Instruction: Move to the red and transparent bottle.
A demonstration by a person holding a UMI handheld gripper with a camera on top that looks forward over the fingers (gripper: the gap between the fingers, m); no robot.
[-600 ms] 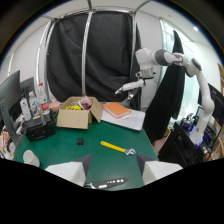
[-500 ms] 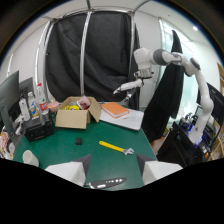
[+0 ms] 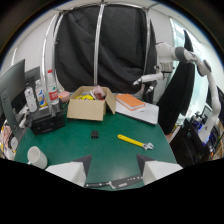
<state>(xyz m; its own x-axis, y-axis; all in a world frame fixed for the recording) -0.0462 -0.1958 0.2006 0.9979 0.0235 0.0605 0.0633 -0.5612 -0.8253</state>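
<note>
My gripper [image 3: 114, 167] sat low in the frame with its fingers apart and holding nothing, while the red and transparent bottle [image 3: 51, 88] stood upright at the left of the frame, behind the black box [image 3: 47, 121] and left of the cardboard box [image 3: 90, 106].

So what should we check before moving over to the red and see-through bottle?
1. Bottle in view: ok, the red and transparent bottle stands upright beyond the black case.
2. Hand-held gripper free: ok, fingers open, holding nothing.
3. Knife: not ok, it lies on the table just between the fingers.
4. White cup near the way: ok, off to the side.
5. Cardboard box beside the route: ok, apart from the bottle.
6. Bottle cap on: cannot tell.
</note>
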